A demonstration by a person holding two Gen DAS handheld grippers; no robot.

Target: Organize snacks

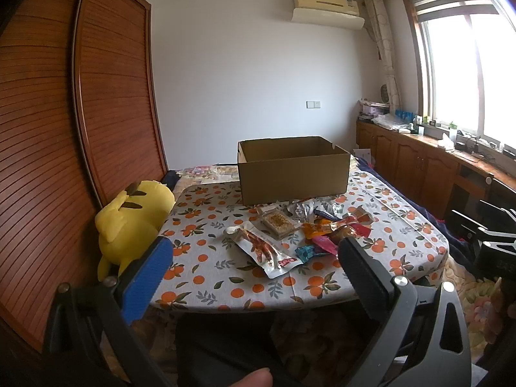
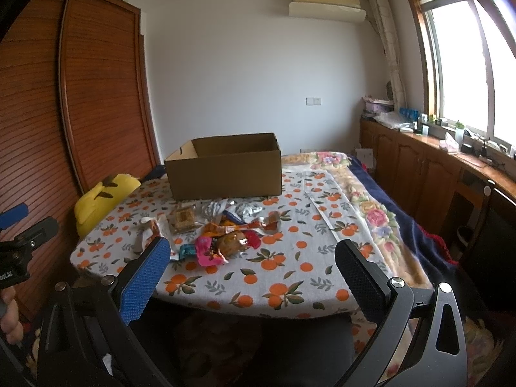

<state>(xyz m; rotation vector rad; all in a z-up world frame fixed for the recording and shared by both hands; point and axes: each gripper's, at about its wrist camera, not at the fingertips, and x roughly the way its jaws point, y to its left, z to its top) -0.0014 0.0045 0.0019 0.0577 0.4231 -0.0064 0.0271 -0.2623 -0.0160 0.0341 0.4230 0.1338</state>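
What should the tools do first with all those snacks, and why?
Probably ease the right tool forward to the pink packet, the nearest of the snack pile. Both tools are open and empty, short of the table, and the cardboard box behind the pile stands open.

**Two wrist fisheyes facing the same counter from its near edge**

The left wrist view looks forward along the left hand-held gripper [image 1: 254, 258], from just off the near edge of the counter [image 1: 225, 287], slightly above it and angled down. The right wrist view does the same along the right hand-held gripper [image 2: 253, 258], from a spot further right, so the cardboard box [image 2: 225, 174] sits left of centre there and near centre [image 1: 293, 177] in the left view. Both share the snack pile [image 1: 290, 235] [image 2: 213, 235], yellow plush toy [image 1: 132, 222] [image 2: 100, 200], wardrobe, far wall and window. The right view catches the left hand-held gripper at its left border.
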